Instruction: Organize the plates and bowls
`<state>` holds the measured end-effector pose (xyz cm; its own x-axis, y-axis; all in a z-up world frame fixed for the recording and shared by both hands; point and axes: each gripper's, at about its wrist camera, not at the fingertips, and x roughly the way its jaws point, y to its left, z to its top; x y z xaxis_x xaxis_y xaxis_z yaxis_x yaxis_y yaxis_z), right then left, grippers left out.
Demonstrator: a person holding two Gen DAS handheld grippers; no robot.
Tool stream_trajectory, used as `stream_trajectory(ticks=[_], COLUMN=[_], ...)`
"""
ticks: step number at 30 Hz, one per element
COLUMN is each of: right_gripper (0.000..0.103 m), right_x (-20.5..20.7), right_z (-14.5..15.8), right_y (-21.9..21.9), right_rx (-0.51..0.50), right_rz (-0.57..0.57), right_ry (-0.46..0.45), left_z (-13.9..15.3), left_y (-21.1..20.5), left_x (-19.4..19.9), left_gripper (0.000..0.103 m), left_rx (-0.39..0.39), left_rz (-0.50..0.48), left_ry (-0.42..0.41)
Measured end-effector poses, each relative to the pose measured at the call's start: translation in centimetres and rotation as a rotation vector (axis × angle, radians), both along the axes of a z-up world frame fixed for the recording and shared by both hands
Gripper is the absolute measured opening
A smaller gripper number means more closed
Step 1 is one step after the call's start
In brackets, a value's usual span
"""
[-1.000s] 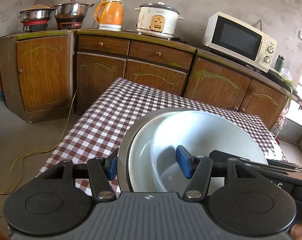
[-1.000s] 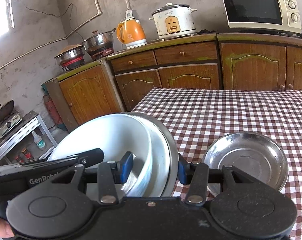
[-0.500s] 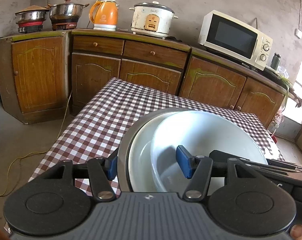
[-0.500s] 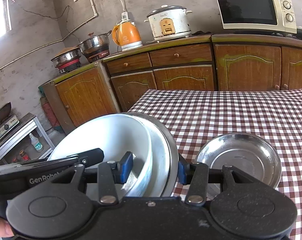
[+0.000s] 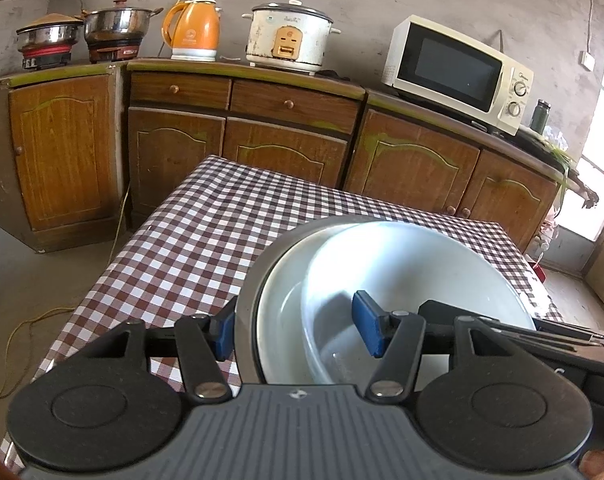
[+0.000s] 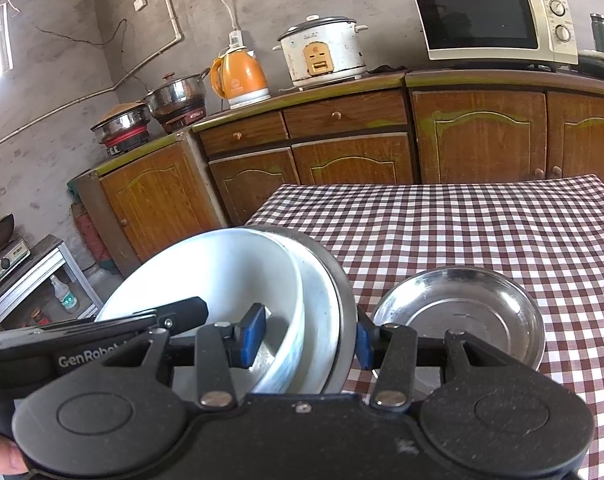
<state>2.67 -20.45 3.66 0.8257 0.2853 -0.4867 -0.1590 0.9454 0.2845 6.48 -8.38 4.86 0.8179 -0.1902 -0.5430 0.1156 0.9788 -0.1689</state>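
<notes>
A stack of nested dishes is held between both grippers: a white bowl [image 5: 421,264] inside a wider white dish [image 5: 282,312], inside a steel bowl [image 5: 248,292]. My left gripper [image 5: 298,330] is shut on the stack's left rim, one pad outside the steel wall and one inside the white bowl. My right gripper [image 6: 307,338] is shut on the opposite rim of the white bowl [image 6: 222,272] and steel bowl [image 6: 339,280]. The stack's underside is hidden. A separate shallow steel dish [image 6: 461,312] rests on the checkered table [image 6: 481,220], just right of the stack.
Wooden cabinets [image 5: 294,136] run behind the table, carrying pots, an orange kettle [image 5: 192,28], a rice cooker [image 5: 288,34] and a microwave [image 5: 457,68]. A low metal shelf [image 6: 34,272] stands on the floor at the left. A yellow cable [image 5: 34,320] lies on the floor.
Both grippers keep the same hold on the stack. The background has drifted only slightly in both views.
</notes>
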Motion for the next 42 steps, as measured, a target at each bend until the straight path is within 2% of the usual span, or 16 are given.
stream_trajectory(ticks=[42], right_gripper=[0.055], right_x=[-0.6], right_z=[-0.5], right_y=[-5.0], right_rx=[0.02], right_rz=[-0.104], right_ry=[-0.006], left_z=[-0.3], left_y=[-4.2], left_x=[1.0], left_gripper=[0.059], left_rx=[0.004], left_rz=[-0.08], left_ry=[0.008])
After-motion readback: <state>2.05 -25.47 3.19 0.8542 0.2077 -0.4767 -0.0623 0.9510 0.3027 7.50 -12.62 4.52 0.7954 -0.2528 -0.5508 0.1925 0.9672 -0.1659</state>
